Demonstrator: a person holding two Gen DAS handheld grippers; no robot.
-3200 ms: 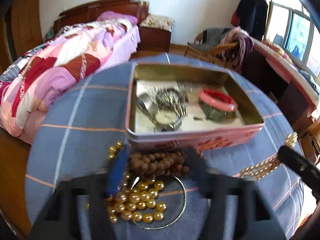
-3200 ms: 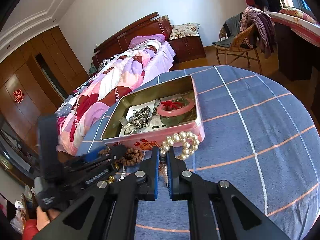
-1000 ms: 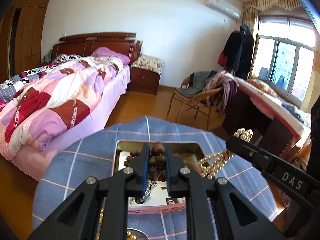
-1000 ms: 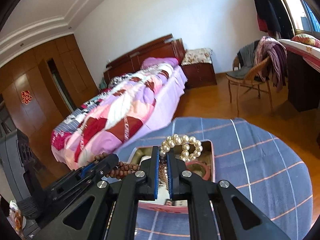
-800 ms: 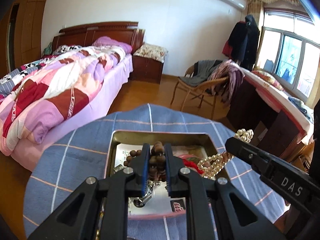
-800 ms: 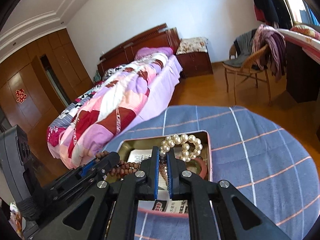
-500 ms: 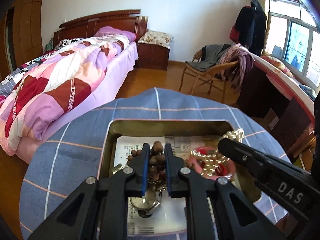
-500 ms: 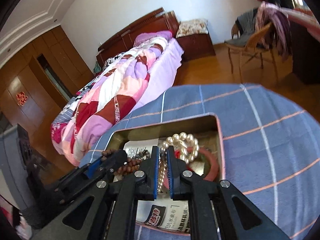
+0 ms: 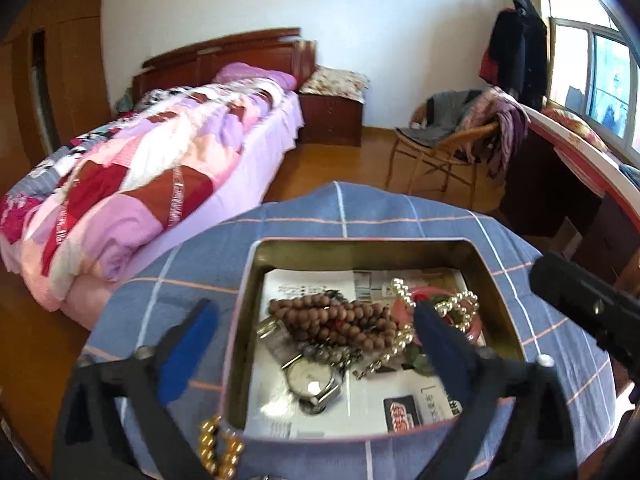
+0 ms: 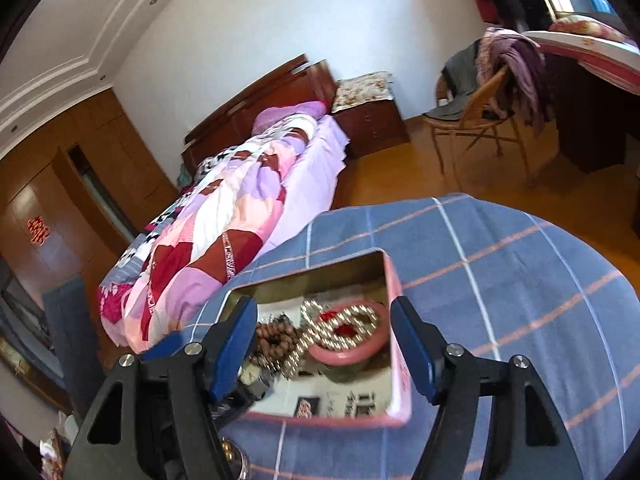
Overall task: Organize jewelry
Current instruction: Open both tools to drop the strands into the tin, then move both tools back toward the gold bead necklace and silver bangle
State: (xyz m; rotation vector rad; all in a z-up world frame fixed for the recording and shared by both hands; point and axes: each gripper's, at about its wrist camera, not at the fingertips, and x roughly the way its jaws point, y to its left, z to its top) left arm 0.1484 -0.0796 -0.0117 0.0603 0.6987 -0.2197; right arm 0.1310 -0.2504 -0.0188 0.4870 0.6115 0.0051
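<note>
An open pink tin (image 9: 239, 332) (image 10: 396, 292) stands on the round blue-checked table (image 9: 168, 280). Inside it lie a brown wooden bead strand (image 9: 332, 316) (image 10: 276, 336), a pearl strand (image 9: 460, 308) (image 10: 340, 324) draped over a pink bangle (image 10: 352, 354), and a watch (image 9: 312, 378). My left gripper (image 9: 316, 348) is open and empty above the tin. My right gripper (image 10: 324, 346) is open and empty above the tin; its body shows at the right of the left wrist view (image 9: 588, 308).
A gold bead bracelet (image 9: 218, 450) lies on the table in front of the tin. A bed with a pink quilt (image 9: 140, 184) is to the left beyond the table. A chair with clothes (image 9: 460, 136) and a desk (image 9: 580, 168) stand at the back right.
Both grippers opened over the tin. The brown bead strand dropped from the left one and the pearl strand from the right one; both now lie in the tin.
</note>
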